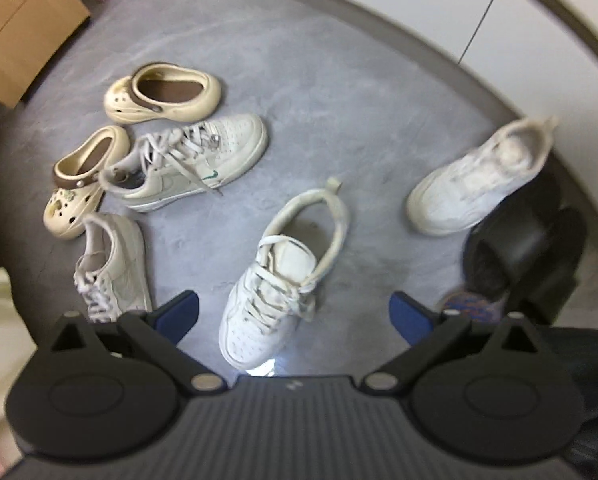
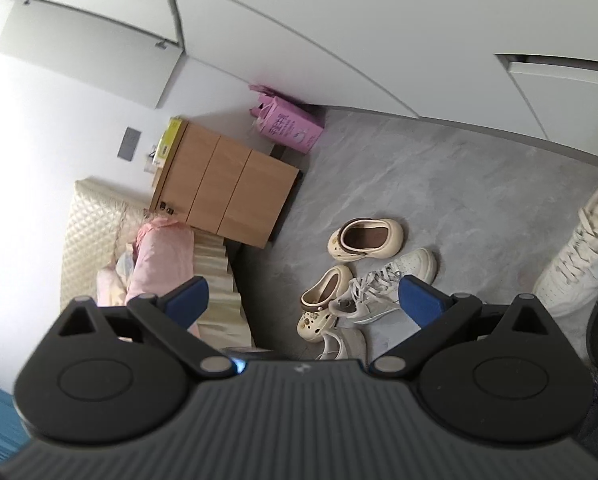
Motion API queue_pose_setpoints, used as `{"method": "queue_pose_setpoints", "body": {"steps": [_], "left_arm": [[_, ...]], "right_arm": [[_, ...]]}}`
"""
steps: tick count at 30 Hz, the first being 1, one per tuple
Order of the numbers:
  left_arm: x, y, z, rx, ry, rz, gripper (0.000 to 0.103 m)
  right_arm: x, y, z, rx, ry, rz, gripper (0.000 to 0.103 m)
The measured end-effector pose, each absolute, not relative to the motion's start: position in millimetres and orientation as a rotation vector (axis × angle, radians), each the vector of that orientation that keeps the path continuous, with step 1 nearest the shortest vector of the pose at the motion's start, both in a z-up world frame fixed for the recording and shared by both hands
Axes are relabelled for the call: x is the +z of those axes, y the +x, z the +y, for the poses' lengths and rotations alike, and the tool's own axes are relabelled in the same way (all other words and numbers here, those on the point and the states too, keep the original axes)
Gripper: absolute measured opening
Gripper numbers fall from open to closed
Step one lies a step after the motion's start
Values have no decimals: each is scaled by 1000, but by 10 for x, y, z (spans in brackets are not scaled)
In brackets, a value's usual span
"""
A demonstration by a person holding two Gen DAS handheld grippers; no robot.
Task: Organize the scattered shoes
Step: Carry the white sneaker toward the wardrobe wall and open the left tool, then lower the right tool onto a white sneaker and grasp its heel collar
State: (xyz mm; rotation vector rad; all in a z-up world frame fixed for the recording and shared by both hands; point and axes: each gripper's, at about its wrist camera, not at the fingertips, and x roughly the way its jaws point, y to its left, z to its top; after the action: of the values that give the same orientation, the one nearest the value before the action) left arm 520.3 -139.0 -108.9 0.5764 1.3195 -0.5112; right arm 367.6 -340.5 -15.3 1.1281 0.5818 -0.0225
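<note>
Several shoes lie scattered on the grey floor. In the left wrist view my left gripper is open and empty, above a white high-top sneaker between its blue fingertips. Another white sneaker lies right, beside a black slipper. At left lie two cream clogs, a white sneaker with a green logo and another white sneaker. My right gripper is open and empty, high above the clogs and the sneaker with loose laces.
A wooden cabinet and a pink bag stand at the far left by white wardrobe doors. A bed with a pink quilt lies left of the cabinet. A white sneaker shows at the right edge.
</note>
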Motion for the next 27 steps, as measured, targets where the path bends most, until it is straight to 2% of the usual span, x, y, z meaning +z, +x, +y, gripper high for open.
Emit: {"method": "queue_pose_setpoints", "body": {"steps": [8,12,22,27], "left_arm": [[-271,5074,-1126,-474,363,1214,103],[-80,5060,-941,-400,234,1176,103],[281,4875,-892,-406,276,981,103],[399,4841,-902,-382,299,918,103]], "right_arm": [[-323,3511,-3442,-105,1171,633,103],[-417,3527,-3366,-143,1139,699,103],[-774,3754,-2946,-178,951,964,103],[-821,3913,-2806,-149,862,997,103]]}}
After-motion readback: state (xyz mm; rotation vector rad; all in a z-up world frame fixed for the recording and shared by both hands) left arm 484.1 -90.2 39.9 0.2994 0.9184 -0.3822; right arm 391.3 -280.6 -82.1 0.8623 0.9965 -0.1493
